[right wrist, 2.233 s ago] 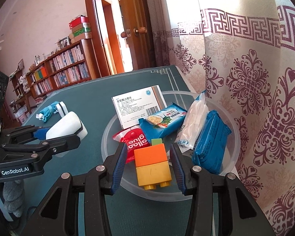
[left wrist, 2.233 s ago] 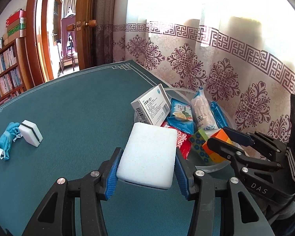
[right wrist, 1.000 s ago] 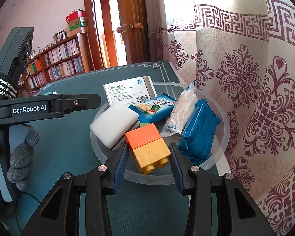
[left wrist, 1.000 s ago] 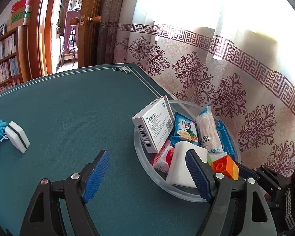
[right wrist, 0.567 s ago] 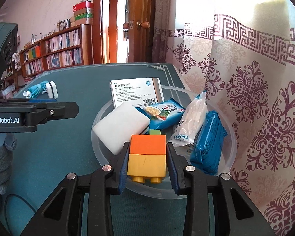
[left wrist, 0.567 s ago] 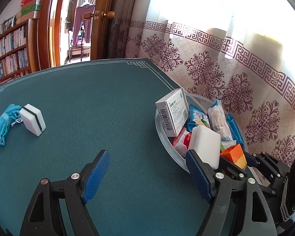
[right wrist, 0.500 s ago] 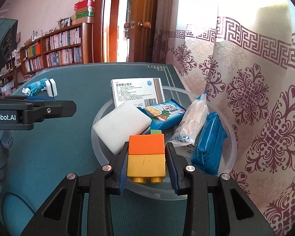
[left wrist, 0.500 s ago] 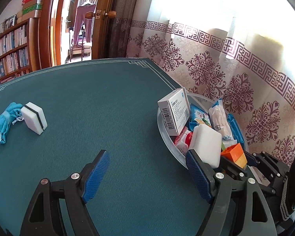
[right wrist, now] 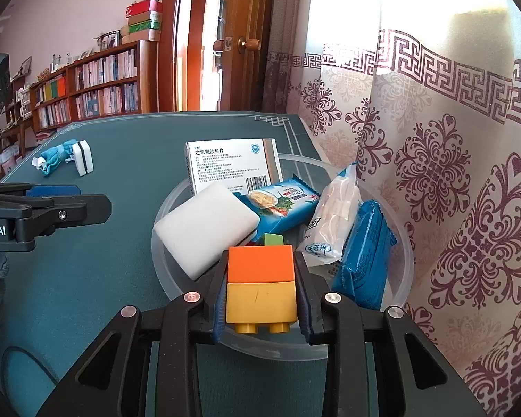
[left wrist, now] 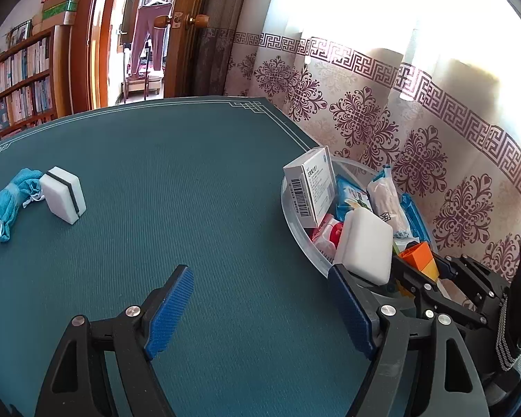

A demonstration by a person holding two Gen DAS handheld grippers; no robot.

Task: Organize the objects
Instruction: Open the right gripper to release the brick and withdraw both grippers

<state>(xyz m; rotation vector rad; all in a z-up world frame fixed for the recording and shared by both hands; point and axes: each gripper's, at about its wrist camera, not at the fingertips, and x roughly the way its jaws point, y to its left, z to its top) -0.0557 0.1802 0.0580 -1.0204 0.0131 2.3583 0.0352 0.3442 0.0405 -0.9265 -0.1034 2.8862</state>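
Observation:
A clear plastic bowl (right wrist: pixel 159 232) stands at the table's right edge by the curtain. It holds a white sponge (right wrist: pixel 205 229), a medicine box (right wrist: pixel 232 163), a blue snack packet (right wrist: pixel 281 205), a clear bag (right wrist: pixel 333 222) and a blue pack (right wrist: pixel 364 253). My right gripper (right wrist: pixel 260 260) is closing over the bowl's near rim, and its pads press both sides of an orange and yellow block (right wrist: pixel 260 288). My left gripper (left wrist: pixel 258 278) is open over bare green cloth left of the bowl (left wrist: pixel 295 229), with nothing between its fingers.
A white sponge with a black stripe (left wrist: pixel 63 194) and a blue cloth (left wrist: pixel 10 198) lie together at the table's far left. The patterned curtain (left wrist: pixel 416 160) hangs close behind the bowl. Bookshelves (right wrist: pixel 97 83) and an open door stand beyond the table.
My left gripper let go of the white sponge in the bowl and drew back to the left. The right jaws narrowed onto the block, which turned from tilted to square.

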